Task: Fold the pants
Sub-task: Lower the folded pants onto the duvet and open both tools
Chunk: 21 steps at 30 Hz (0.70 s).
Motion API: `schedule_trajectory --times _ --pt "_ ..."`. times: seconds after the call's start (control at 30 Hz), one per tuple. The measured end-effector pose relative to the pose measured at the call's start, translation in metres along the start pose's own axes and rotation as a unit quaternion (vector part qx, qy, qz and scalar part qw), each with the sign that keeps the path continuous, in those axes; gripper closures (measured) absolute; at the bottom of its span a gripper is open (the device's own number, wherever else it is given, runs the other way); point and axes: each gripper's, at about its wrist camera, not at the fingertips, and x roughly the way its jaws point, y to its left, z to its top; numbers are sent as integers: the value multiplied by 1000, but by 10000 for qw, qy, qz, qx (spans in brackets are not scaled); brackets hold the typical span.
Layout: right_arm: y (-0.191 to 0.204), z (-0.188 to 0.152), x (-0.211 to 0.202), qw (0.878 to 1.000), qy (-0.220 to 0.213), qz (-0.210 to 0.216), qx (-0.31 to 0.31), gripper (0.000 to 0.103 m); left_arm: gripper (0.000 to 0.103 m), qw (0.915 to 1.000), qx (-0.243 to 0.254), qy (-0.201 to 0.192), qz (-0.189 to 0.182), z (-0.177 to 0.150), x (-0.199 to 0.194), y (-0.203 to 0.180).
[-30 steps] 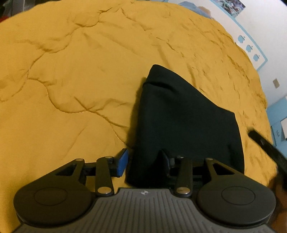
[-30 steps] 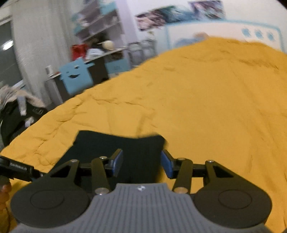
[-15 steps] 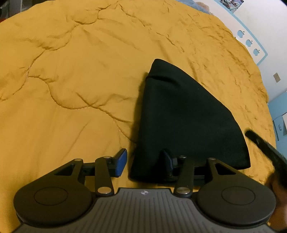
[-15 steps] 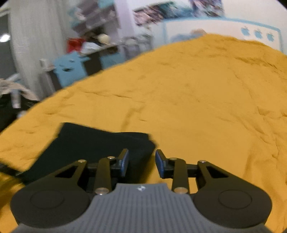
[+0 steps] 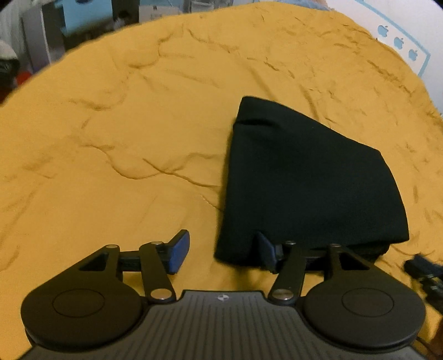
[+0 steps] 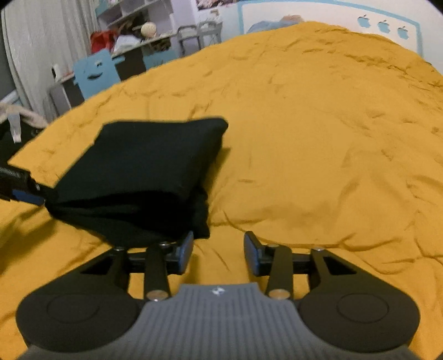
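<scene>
Looking down, we see a mustard-yellow quilted bedspread (image 5: 138,124), creased and stitched, covering nearly all of both views. On it lie the black pants (image 5: 304,180), folded into a thick, compact bundle. Our left gripper (image 5: 221,253) has its jaws spreading apart, the bundle's near corner between them, the left pad clear of the cloth. Our right gripper (image 6: 218,253) is also widening, only bedspread in its gap; its left finger sits at the bundle's near edge. Beyond the bed stands a pale wall with a blue-bordered panel (image 6: 387,25) showing three apple shapes. Along the side we make out a blue chair (image 6: 95,72) with a face cutout, cluttered shelves (image 6: 133,30) and a grey curtain (image 6: 36,41) (no lettering sharp enough to read)
</scene>
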Motion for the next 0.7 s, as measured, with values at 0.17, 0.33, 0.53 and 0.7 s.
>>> schedule_trajectory --times 0.17,0.33,0.53,0.7 --pt "26 9 -39 9992 -348 86 146 21 31 9983 282 -226 457 -14 -24 -23" --pt "49 9 -69 9990 -409 -194 -16 21 24 9967 471 -366 555 -27 -37 -44" --pt "68 5 -86 9971 -379 -646 -136 21 14 9934 491 -718 742 -41 -52 -67" --pt "74 2 -85 9952 -165 -960 -97 21 13 9896 615 -1037 790 -59 -69 -85"
